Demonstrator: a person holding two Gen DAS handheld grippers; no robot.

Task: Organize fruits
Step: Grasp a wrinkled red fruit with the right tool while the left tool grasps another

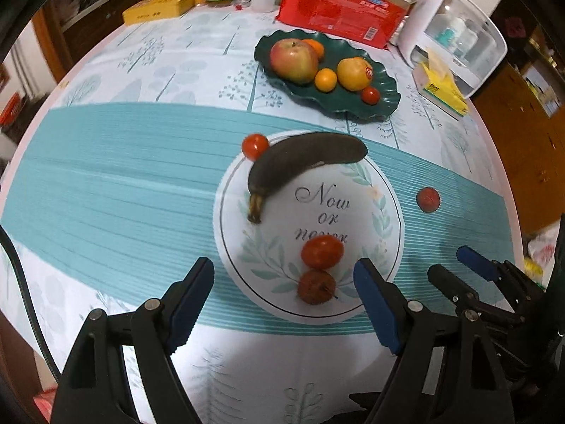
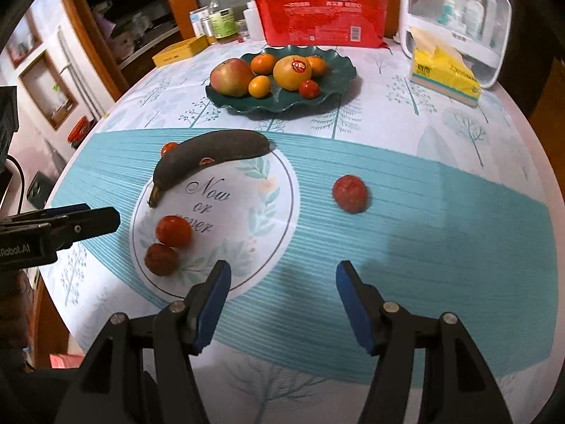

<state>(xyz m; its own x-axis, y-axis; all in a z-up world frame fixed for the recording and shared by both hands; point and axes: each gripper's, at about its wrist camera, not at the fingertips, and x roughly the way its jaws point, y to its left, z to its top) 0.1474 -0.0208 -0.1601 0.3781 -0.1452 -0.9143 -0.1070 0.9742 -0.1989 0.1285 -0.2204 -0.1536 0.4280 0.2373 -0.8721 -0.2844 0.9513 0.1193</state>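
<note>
Both hand-held grippers — left (image 1: pixel 284 284), right (image 2: pixel 282 284) — gape empty; green dish (image 2: pixel 339 81) holds apple (image 2: pixel 231 77), oranges, tomato.

Red jar pack (image 2: pixel 319 14), yellow tissue box (image 2: pixel 445 74), yellow tin (image 1: pixel 158 8) — patterned tablecloth (image 2: pixel 441 233)

A smooth printed cloth in white and teal (image 2: pixel 441 190) covers the table, under a glossy dark-green wavy-edged plastic dish (image 2: pixel 339 81) of shiny fruit. The matt, blackened overripe banana (image 2: pixel 212 152) lies beside smooth-skinned red tomatoes (image 2: pixel 173 231) and a rough, dull red round fruit (image 2: pixel 350 193). Behind stand a glossy red plastic-wrapped pack of jars (image 2: pixel 317 21) and a white plastic box (image 2: pixel 459 10).
</note>
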